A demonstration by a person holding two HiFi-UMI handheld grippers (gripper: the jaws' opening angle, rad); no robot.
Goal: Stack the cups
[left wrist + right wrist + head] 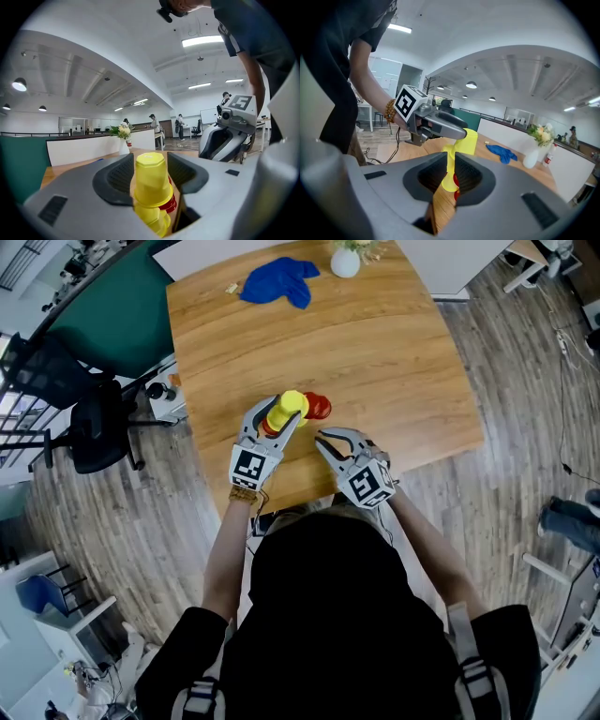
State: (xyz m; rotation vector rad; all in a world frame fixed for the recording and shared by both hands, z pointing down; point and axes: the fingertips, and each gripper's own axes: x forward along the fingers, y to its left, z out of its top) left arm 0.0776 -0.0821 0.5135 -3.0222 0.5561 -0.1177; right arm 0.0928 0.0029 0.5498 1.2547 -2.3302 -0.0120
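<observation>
Stack: yellow cup (150, 180) caps the pile near the table's (375, 343) near edge, with a red cup (319, 407) beside it.
Left gripper (279, 420): fingers apart, flanking the yellow cup; we reckon it's seated.
Right gripper (328, 439): fingers nearly together, empty, standing by.

We saw the red cup (171, 202) mostly hidden behind the yellow cups (151, 180); the vase (345, 261) was cut by the top edge.

We see right gripper (450, 158) jaws nearly together, empty — ahead, left gripper (461, 136) straddles a yellow cup (468, 142); blue cloth (502, 152), white vase (529, 160) beyond on wooden table (518, 173).
</observation>
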